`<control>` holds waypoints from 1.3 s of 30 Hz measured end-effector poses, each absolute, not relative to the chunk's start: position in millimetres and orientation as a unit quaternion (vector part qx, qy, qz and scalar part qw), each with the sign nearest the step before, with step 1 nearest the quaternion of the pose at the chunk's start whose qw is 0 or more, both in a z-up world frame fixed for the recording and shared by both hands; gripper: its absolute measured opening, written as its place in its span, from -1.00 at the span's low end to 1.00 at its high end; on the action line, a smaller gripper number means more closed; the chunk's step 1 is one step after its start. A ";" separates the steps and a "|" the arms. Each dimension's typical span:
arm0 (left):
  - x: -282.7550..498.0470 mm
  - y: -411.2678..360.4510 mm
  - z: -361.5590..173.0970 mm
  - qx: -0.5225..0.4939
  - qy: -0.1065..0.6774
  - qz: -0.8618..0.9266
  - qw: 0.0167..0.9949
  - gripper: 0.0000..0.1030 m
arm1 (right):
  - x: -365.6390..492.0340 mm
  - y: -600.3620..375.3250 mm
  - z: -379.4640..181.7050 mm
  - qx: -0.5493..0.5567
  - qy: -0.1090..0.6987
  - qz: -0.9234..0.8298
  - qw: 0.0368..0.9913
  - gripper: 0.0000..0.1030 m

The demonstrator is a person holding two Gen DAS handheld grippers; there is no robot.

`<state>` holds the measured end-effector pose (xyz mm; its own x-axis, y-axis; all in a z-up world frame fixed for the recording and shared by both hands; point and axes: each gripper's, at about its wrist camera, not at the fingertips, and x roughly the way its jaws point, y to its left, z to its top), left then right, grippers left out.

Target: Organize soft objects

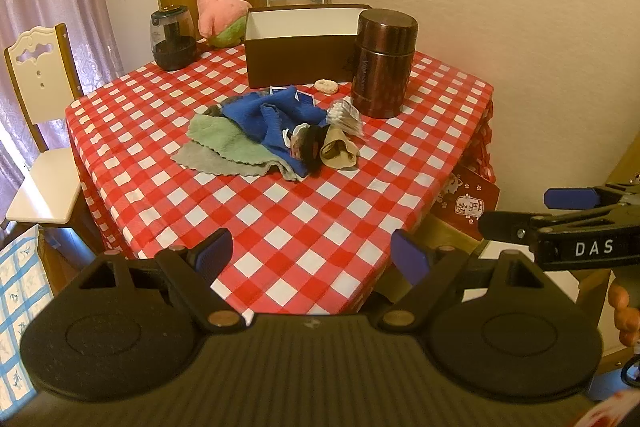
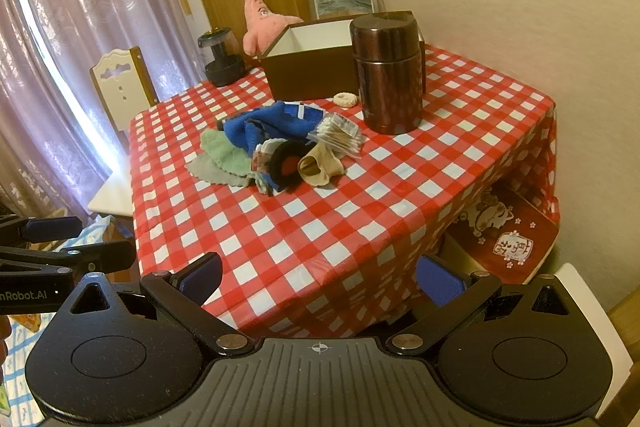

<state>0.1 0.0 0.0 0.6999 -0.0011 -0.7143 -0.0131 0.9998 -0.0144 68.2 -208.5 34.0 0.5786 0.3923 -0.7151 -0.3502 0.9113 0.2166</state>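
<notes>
Blue cloth (image 1: 276,119) lies heaped with other soft items mid-worktop (image 1: 280,219), before the brown box (image 1: 300,55); left tool (image 1: 312,255) and right tool (image 2: 320,275) both released, empty.

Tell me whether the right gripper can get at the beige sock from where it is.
Probably yes. The right gripper is open at the table's near edge, and only bare checked tablecloth lies between it and the beige sock, which sits on the pile's near side.
</notes>
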 end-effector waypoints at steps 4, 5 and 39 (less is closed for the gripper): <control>0.1 0.1 0.0 -0.009 0.388 0.003 0.922 0.65 | 68.8 -202.5 34.7 0.026 0.409 0.209 0.888 1.00; 0.1 0.1 0.0 -0.009 0.388 0.003 0.921 0.65 | 69.2 -202.3 34.5 0.026 0.409 0.209 0.888 1.00; 80.1 64.9 -48.2 0.019 0.398 -0.058 0.916 0.32 | 113.9 -151.7 -11.2 0.057 0.386 0.192 0.900 0.86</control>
